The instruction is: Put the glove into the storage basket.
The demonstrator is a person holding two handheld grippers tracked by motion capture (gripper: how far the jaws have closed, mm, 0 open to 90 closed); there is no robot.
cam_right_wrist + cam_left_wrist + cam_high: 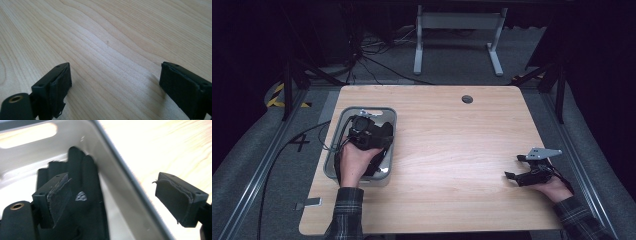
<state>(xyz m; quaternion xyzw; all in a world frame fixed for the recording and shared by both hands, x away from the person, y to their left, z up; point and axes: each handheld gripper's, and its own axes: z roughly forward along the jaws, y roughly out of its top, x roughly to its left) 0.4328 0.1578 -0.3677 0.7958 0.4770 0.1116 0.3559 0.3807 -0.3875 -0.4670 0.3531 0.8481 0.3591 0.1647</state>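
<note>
A grey plastic bin point(362, 111) stands at the left of the wooden table point(452, 145). Dark, black items point(85, 177) lie inside it; I cannot tell what they are. My left gripper point(379, 134) hangs over the bin in the person's left hand. In the left gripper view its jaws point(117, 195) stand open astride the bin's right wall point(130, 177), one pad over the black items, the other over the table, nothing pinched. My right gripper point(513, 167) rests at the table's right side, open. Bare wood lies between its pads point(115, 82).
A round cable hole point(467, 99) sits near the table's far edge. Beyond it stand the white legs of another desk point(457, 40) and loose cables on the floor. A cable point(329, 140) trails from the left gripper off the table's left edge.
</note>
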